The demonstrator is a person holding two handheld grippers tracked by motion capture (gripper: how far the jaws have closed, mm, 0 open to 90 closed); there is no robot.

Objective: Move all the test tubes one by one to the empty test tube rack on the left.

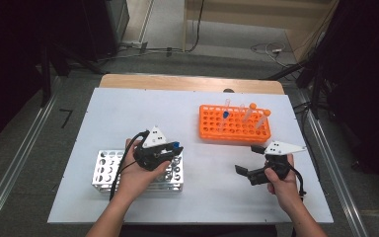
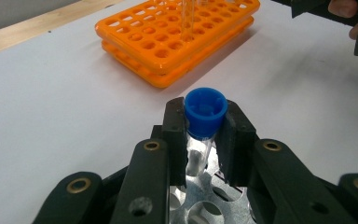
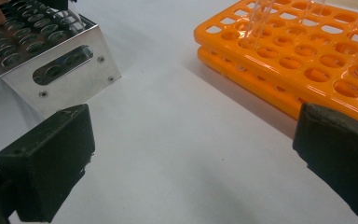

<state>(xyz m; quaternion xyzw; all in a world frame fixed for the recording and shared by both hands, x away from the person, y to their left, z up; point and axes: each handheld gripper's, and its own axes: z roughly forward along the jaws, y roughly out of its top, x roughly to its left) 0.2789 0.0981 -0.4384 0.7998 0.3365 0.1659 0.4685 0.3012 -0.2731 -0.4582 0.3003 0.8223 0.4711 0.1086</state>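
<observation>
My left gripper (image 1: 175,150) is shut on a clear tube with a blue cap (image 2: 205,109), its pads pressing just under the cap. The tube stands upright, its lower end at the holes of the metal rack (image 2: 200,200), at that rack's right end (image 1: 106,170). My right gripper (image 3: 193,135) is open and empty, hovering low over the white tabletop between the metal rack (image 3: 65,65) and the orange rack (image 3: 279,60). In the high view the right gripper (image 1: 249,159) sits just in front of the orange rack (image 1: 217,129).
The orange rack holds several upright tubes, some with orange caps (image 1: 252,106) and one with a blue cap (image 1: 225,114). The white board (image 1: 128,108) covers a wooden table. The other hand's gripper (image 2: 335,9) shows at the top right of the left gripper view.
</observation>
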